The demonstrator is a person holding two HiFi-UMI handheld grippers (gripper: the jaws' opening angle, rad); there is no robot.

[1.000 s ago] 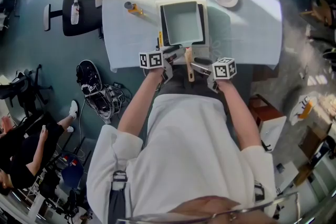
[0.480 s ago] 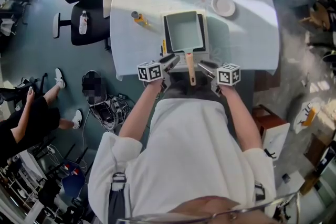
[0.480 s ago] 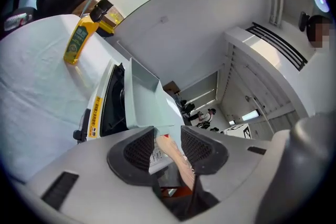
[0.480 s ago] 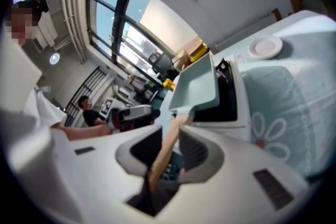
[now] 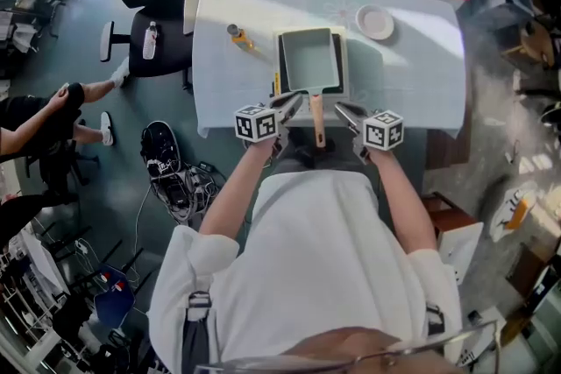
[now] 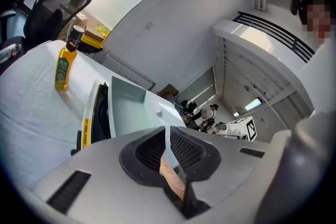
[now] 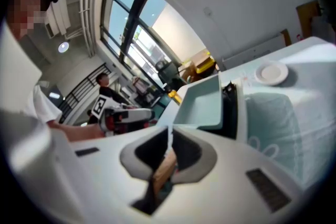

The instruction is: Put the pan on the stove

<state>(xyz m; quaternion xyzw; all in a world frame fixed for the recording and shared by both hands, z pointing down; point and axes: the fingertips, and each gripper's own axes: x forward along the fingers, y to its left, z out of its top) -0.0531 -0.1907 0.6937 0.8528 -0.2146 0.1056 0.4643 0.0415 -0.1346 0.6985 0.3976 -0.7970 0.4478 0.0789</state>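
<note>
Pan (image 5: 309, 57) sits on the stove (image 5: 344, 74), upper centre of the table (image 5: 412, 57). The left gripper (image 5: 294, 101) and right gripper (image 5: 340, 109) flank its wooden handle (image 5: 316, 123), both pairs of jaws closing almost together, clear of it.

Bright daylight, fisheye-bent edges.
Beyond the left gripper (image 6: 168, 140) the tablecloth (image 6: 31, 107) glares white. Up close, both grippers' closing jaws and the pan handle (image 6: 171, 174) between them blur. Windows (image 7: 126, 23) left of the right gripper (image 7: 169, 140) blaze.
</note>
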